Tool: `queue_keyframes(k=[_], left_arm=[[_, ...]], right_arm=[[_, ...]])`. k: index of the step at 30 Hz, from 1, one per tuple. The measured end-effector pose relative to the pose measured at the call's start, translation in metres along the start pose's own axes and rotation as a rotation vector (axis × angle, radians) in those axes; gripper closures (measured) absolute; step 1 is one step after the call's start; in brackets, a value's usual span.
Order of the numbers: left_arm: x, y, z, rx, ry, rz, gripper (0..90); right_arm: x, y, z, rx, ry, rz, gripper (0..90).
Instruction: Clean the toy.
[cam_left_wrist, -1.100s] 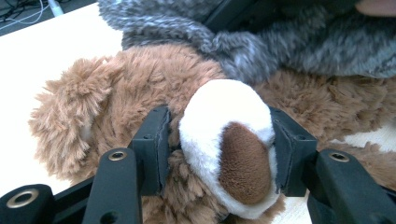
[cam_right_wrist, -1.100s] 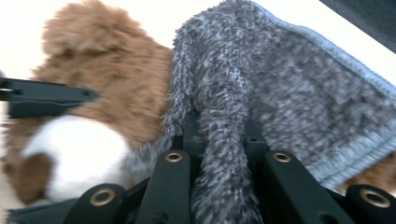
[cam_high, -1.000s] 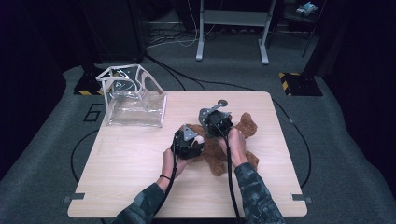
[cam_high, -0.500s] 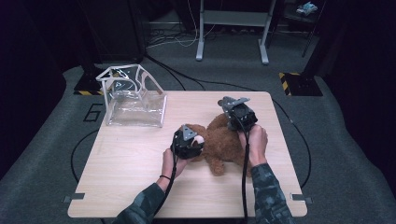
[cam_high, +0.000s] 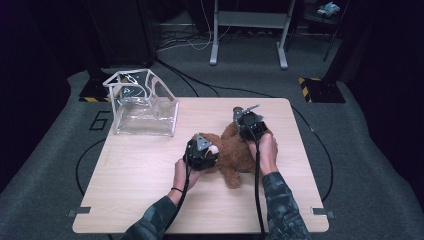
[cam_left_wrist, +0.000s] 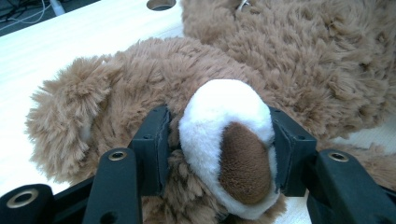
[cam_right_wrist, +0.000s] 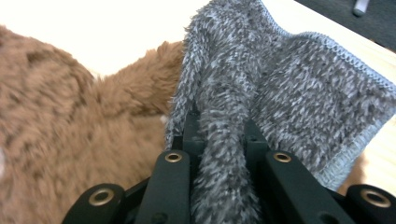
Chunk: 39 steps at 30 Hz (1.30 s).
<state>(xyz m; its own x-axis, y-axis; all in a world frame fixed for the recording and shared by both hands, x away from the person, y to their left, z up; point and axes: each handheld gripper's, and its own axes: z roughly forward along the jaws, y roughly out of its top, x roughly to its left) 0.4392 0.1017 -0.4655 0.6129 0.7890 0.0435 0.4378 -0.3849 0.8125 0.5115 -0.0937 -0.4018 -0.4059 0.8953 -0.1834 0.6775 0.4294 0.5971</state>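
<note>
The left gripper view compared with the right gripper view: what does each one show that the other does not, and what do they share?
The left gripper view alone shows the left gripper shut on the bear's white muzzle with its brown nose. The right gripper view alone shows the right gripper shut on a fold of a grey cloth. Both show the brown teddy bear lying on the wooden table.

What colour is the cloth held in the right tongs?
Mottled grey, with a lighter stitched edge; the cloth shows best in the right gripper view, pinched by the right tongs.

Camouflage sleeves (cam_high: 280, 205) (dark), black cables (cam_high: 257, 190) trailing.
</note>
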Motion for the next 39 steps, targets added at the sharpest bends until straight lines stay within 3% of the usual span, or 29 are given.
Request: queue_keyframes(k=[5, 10, 12, 13, 14, 15, 17, 19, 25, 28, 31, 35, 38, 39], left_arm=[[-0.001, 0.000, 0.000, 0.004, -0.002, 0.008, 47.1], [-0.001, -0.001, -0.001, 0.001, -0.006, 0.001, 47.1], [-0.001, -0.001, -0.001, 0.001, -0.008, 0.000, 47.1], [-0.001, -0.001, -0.001, -0.001, -0.008, -0.003, 47.0], [-0.001, -0.001, -0.001, -0.001, -0.008, -0.002, 47.0], [0.000, -0.001, -0.001, -0.001, -0.008, 0.000, 47.0], [0.000, -0.002, -0.002, 0.007, -0.012, 0.006, 47.0], [0.000, -0.002, -0.001, -0.002, -0.002, 0.008, 47.0], [0.000, -0.002, 0.000, -0.013, 0.000, -0.003, 46.9], [0.000, -0.001, -0.001, -0.007, -0.003, -0.001, 46.9], [0.000, -0.001, 0.000, -0.006, -0.004, -0.003, 46.9], [0.000, -0.001, 0.000, -0.009, -0.003, -0.003, 46.9], [0.000, -0.001, 0.000, -0.009, -0.002, 0.001, 46.9], [0.001, -0.001, 0.000, -0.004, -0.006, 0.004, 46.9]], right_arm=[[0.015, 0.016, 0.015, 0.011, 0.018, -0.034, 78.3], [0.037, 0.027, 0.031, 0.058, 0.072, -0.076, 78.5], [0.045, 0.031, 0.035, 0.062, 0.121, -0.073, 78.5], [0.045, 0.032, 0.036, 0.049, 0.169, -0.076, 78.5], [0.045, 0.033, 0.035, 0.031, 0.225, -0.049, 78.5], [0.044, 0.033, 0.033, 0.022, 0.249, -0.052, 78.4], [0.038, 0.032, 0.025, -0.005, 0.309, -0.016, 78.4], [0.030, 0.030, 0.015, -0.050, 0.336, -0.002, 78.4], [0.006, 0.019, -0.028, -0.157, 0.298, 0.022, 78.3], [-0.003, 0.015, -0.045, -0.177, 0.226, 0.032, 78.3], [-0.009, 0.010, -0.054, -0.151, 0.116, 0.043, 78.3], [-0.014, 0.006, -0.042, -0.064, 0.034, 0.034, 78.1], [-0.012, 0.004, -0.020, 0.001, 0.044, 0.023, 78.0], [-0.008, 0.004, -0.013, 0.019, 0.051, 0.041, 78.0]])
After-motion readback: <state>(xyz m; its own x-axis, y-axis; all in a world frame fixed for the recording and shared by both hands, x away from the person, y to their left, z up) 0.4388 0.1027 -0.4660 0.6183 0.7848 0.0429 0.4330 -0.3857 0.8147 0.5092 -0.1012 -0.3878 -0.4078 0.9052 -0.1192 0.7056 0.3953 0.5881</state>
